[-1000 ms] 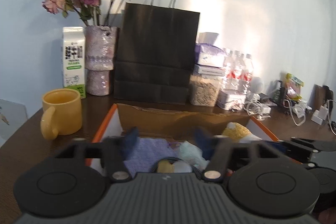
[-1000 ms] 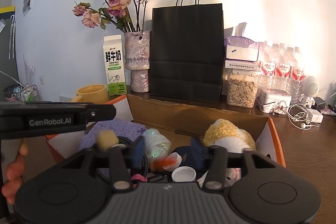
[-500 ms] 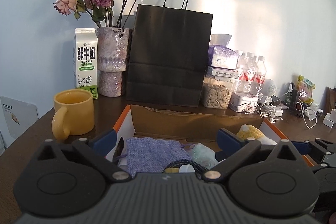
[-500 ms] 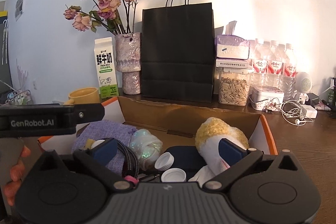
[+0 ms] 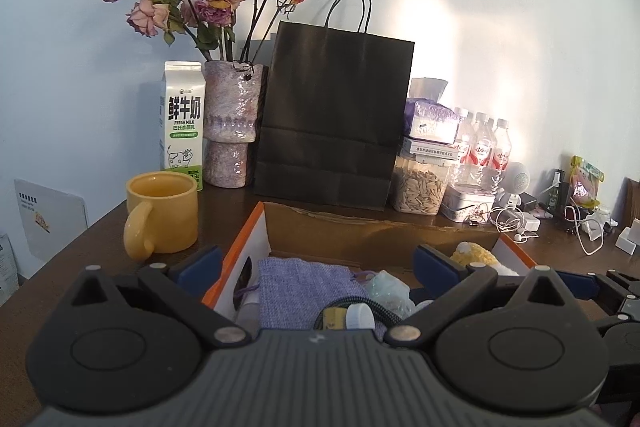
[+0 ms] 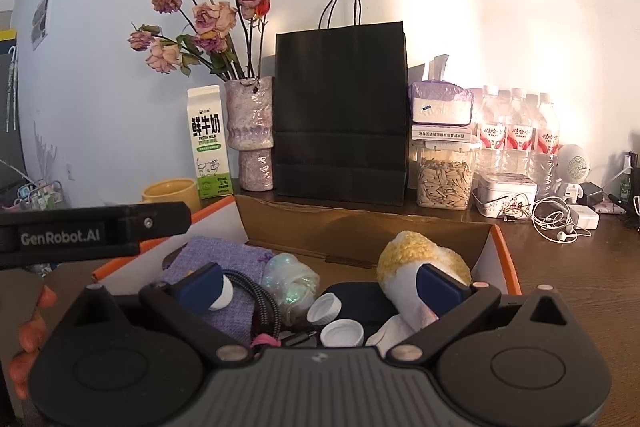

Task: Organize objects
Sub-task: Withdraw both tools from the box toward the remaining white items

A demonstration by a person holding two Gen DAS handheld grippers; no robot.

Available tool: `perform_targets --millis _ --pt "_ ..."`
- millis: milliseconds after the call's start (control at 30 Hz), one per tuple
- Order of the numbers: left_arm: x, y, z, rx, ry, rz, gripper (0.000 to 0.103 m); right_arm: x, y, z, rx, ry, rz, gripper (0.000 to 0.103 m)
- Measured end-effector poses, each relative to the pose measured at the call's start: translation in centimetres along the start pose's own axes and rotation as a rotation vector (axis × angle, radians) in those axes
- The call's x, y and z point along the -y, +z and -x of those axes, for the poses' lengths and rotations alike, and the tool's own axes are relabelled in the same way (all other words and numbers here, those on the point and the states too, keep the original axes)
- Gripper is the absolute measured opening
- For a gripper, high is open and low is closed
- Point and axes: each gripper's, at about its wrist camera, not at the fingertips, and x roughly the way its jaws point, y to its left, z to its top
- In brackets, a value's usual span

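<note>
Two hand-held claws are hovering over an open cardboard box (image 6: pixel 360 227) of odds and ends on a dark wooden bench (image 6: pixel 568 279), ready for sorting. The left claw (image 5: pixel 316 263) and the right claw (image 6: pixel 320 277) are both standing wide open, their jaws having just been opening, and neither is gripping anything.

Inside the box, a lilac woven pouch (image 6: pixel 212 255) is lying along the left wall, soft and light, probably best pinched by a fold near its drawstring end. A braided cable (image 6: pixel 256 291) is looping across it; limp and likely to trail, it looks safest taken at the coil. An iridescent crinkled wrapper (image 6: pixel 292 279) is sitting at the box's middle, flimsy and likely slippery. Two white bottle caps (image 6: pixel 340 331) are resting near the front edge, small, hard and light, calling for a pinch across the rim. A yellow-and-white crocheted toy (image 6: pixel 424 259) is leaning toward the right wall, squashy and easy to grip around its body.

The right claw's left finger is sitting over the pouch and cable, its right finger just in front of the toy, with the caps below the gap between them. The left claw is straddling the box's left wall, the pouch lying between its fingers.

A yellow mug (image 5: pixel 162 215) is standing just left of the box.
</note>
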Motion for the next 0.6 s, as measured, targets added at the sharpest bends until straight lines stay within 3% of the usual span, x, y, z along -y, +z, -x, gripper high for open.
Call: perform_targets --millis 367,600 --pt "-0.7 -1.4 3.6 -0.036 0.015 0.001 0.103 -0.6 -2.4 4.8 -0.036 0.040 0.027 0.103" --pt "-1.2 -2.6 5.8 -0.065 0.025 -0.010 0.103 0.1 -4.6 6.4 -0.122 0.037 0.066 0.100"
